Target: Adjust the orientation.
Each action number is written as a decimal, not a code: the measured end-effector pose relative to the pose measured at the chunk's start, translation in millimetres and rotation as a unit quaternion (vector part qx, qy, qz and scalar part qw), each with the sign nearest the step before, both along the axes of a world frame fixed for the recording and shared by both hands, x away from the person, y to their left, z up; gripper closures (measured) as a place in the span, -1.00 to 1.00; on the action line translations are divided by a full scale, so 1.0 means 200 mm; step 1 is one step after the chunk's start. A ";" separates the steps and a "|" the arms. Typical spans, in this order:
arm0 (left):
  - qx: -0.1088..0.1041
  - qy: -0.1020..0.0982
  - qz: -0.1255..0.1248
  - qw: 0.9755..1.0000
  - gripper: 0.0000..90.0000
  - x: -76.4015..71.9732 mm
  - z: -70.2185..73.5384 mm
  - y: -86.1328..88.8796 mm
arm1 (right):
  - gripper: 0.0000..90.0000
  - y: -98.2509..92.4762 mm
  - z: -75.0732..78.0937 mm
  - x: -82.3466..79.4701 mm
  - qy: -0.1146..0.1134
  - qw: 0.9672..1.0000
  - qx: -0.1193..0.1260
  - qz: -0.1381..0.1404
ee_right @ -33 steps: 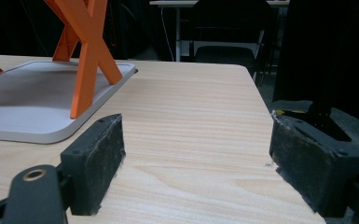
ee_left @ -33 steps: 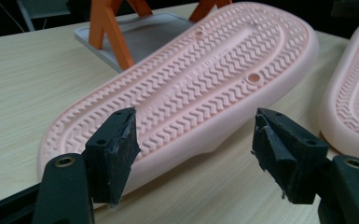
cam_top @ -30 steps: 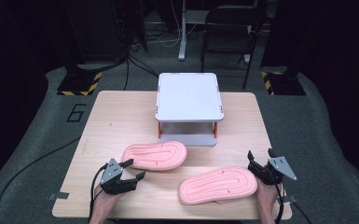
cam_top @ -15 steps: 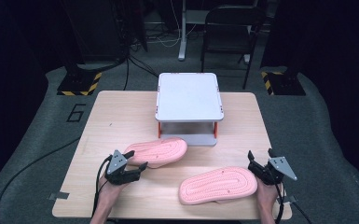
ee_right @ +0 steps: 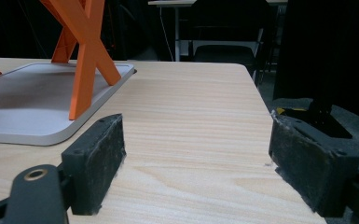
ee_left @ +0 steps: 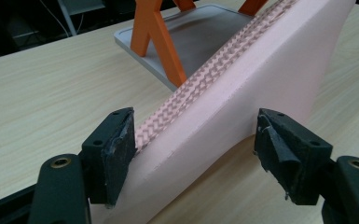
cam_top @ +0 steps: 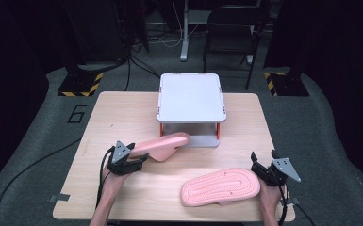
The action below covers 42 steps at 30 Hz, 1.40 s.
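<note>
The left claw (cam_top: 139,162) grasps a pink slipper (cam_top: 162,145) tilted on edge, the right claw (cam_top: 259,170) stays released, and the floor reads "6" (cam_top: 77,113).

Lab: black curtains, hazard-taped stands (cam_top: 80,84), floor cables.

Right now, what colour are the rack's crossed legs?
Orange crossed legs, clearest in the right gripper view.

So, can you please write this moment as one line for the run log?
left gripper: shut on pink slipper, toe tilted toward rack | right gripper: open, empty, beside second slipper on table
</note>
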<state>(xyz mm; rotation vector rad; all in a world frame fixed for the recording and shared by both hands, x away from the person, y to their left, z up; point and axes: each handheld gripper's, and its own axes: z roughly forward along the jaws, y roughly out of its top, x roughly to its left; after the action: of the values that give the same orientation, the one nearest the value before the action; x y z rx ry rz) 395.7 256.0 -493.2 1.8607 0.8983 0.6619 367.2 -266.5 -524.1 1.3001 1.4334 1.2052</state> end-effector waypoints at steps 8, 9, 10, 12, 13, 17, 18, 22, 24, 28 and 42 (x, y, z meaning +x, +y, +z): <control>0.004 0.002 -0.004 1.000 -0.35 0.05 0.02 0.00 | -0.60 0.00 0.00 0.00 -0.003 1.000 0.003 -0.001; 0.009 -0.001 -0.004 1.000 -0.35 0.06 0.03 0.00 | -0.60 0.00 0.00 0.00 -0.003 1.000 0.003 -0.001; 0.008 -0.008 -0.004 1.000 -0.36 0.06 0.04 0.01 | -0.60 0.00 0.00 0.00 -0.003 1.000 0.002 0.000; 0.004 -0.016 -0.004 1.000 -0.36 0.05 0.07 0.01 | -0.60 0.00 0.00 0.00 -0.003 1.000 0.002 -0.001; 0.001 -0.018 -0.004 1.000 -0.37 0.05 0.07 0.02 | -0.60 0.00 0.00 0.00 -0.002 1.000 0.002 0.000; -0.011 -0.031 0.000 0.999 -0.37 0.01 0.10 0.01 | -0.60 0.00 0.00 0.00 -0.002 1.000 0.002 -0.001; -0.020 -0.035 -0.001 0.999 -0.36 -0.01 0.10 0.01 | -0.60 0.00 0.00 0.00 -0.002 1.000 0.002 -0.001; -0.040 -0.045 -0.028 0.998 -0.36 -0.08 0.10 -0.02 | -0.60 0.00 0.00 0.00 -0.002 1.000 0.002 -0.001; -0.047 -0.042 -0.039 0.997 -0.34 -0.10 0.08 -0.04 | -0.60 0.00 0.00 0.00 -0.003 1.000 0.003 -0.002; -0.042 -0.027 -0.058 0.997 -0.24 -0.12 0.03 -0.06 | -0.60 0.00 0.00 0.00 -0.003 1.000 0.002 -0.002; -0.074 0.013 -0.048 0.996 -0.08 0.08 -0.05 -0.25 | -0.60 0.00 0.00 0.00 -0.002 1.000 0.003 -0.001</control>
<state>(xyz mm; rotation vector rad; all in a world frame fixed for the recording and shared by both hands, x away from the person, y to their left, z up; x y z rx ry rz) 411.6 205.0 -503.1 1.7709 0.8457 0.4986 367.6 -266.7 -524.3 1.3024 1.4258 1.2112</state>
